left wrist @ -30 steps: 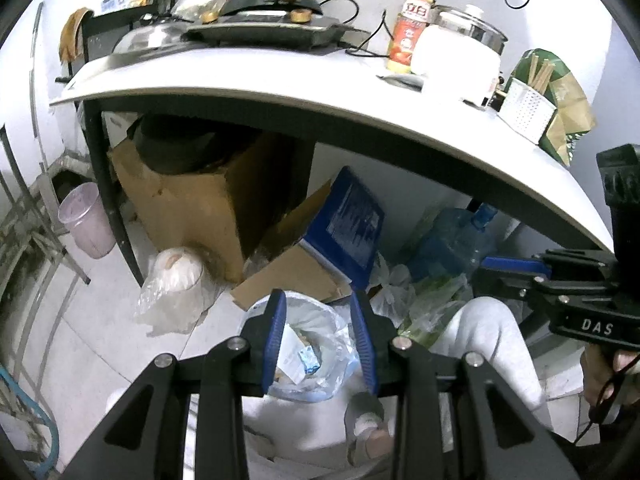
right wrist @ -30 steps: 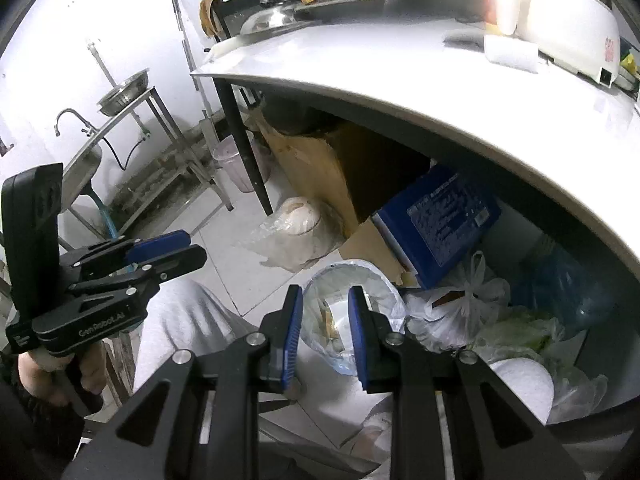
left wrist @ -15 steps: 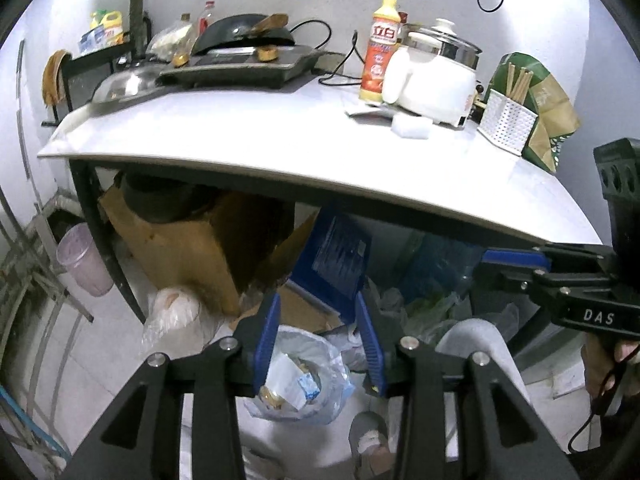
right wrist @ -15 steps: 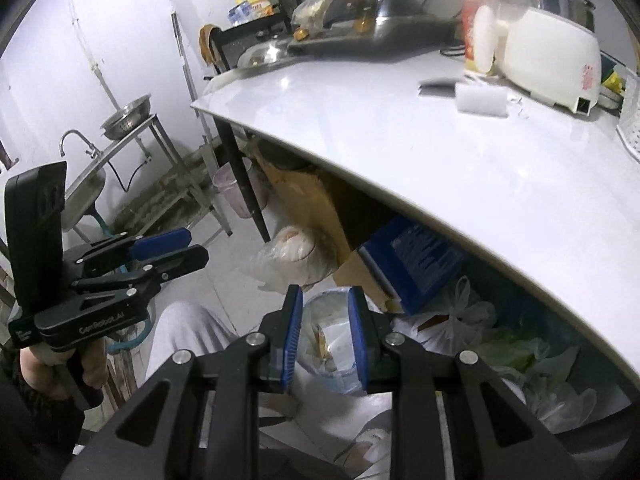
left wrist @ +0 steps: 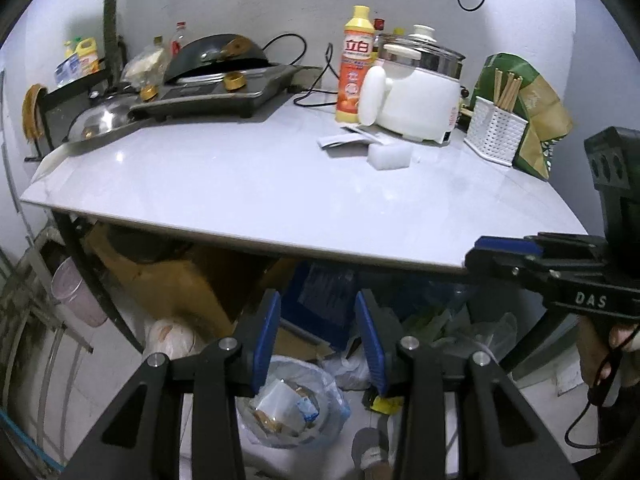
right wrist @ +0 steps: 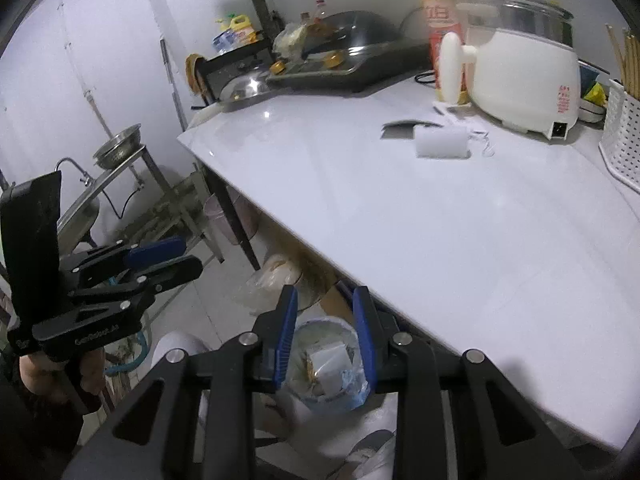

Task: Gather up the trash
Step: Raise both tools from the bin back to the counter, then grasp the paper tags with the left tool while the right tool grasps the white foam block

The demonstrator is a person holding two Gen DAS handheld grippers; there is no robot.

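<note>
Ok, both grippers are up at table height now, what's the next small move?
Probably reach the right gripper toward the white wad by the rice cooker. Both grippers' jaws are open and empty, and the lined bin waits below the table.

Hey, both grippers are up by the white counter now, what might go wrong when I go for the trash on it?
The white crumpled tissue and torn flat wrapper lie close to the white electric cooker and the orange detergent bottle, so a wide reach might knock the bottle over. The flat wrapper may slip under the open left gripper. The right gripper is open too, so nothing is secured yet.
</note>
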